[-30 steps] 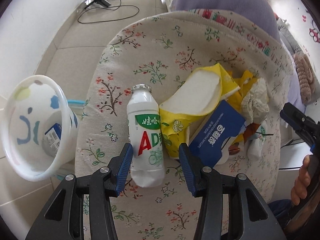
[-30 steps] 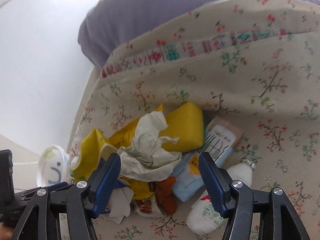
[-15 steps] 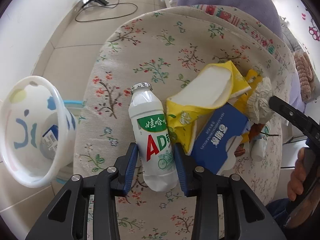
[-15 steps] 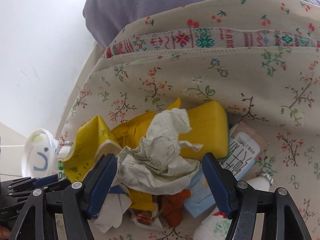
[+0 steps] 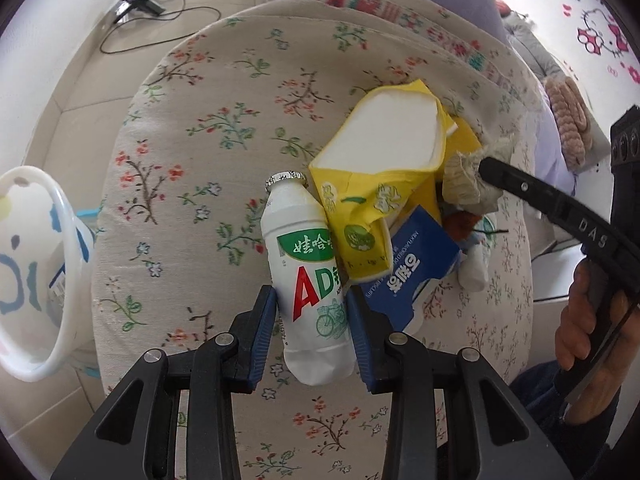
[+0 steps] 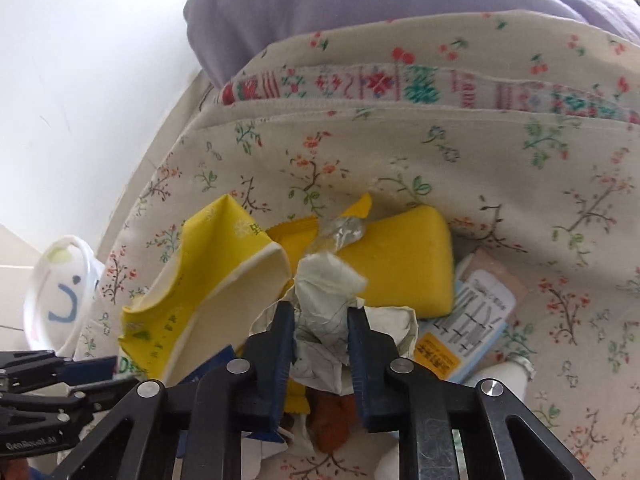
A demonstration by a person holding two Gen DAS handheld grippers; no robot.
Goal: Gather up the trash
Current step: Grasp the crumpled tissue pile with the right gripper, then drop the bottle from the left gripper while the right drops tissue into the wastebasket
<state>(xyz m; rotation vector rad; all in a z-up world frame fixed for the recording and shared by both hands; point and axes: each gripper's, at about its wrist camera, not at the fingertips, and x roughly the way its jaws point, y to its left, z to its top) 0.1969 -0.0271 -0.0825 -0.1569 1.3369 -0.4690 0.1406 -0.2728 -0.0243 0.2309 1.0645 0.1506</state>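
1. Two grippers worked over a pile of trash that lay on a floral cloth (image 5: pixel 208 152) covering a rounded cushion.
2. The left gripper (image 5: pixel 312 320) reached forward, low over the cloth, and its two blue pads pressed on both sides of the lower body of a white AD bottle (image 5: pixel 308 272). The bottle lay on its side with the silver-rimmed neck pointing away from the camera.
3. Just right of the bottle and touching it lay a crushed yellow carton (image 5: pixel 376 196) with its white inside open upward. A blue box (image 5: pixel 416 276) lay partly under the carton.
4. The right gripper (image 6: pixel 322 344) came from above the pile and pinched a crumpled white paper (image 6: pixel 324 300) between its blue pads. The paper rose between the fingers and spread out behind them.
5. In the left wrist view the right gripper appeared as a black arm slanting down from the right edge, its tip at the crumpled paper, and the person's right hand (image 5: pixel 588 328) was wrapped around the handle.
6. Behind the paper in the right wrist view lay a yellow sponge (image 6: pixel 404 256), and to its right a light blue packet (image 6: pixel 468 332) with printed text. A piece of clear wrapper (image 6: pixel 340 232) rested on the sponge's near edge.
7. A white plastic bin (image 5: pixel 36 272) with blue marks stood beside the cushion on the left, well apart from both grippers. A small carton was seen inside it.
8. A lilac cushion (image 6: pixel 360 4) lay beyond the floral cloth.
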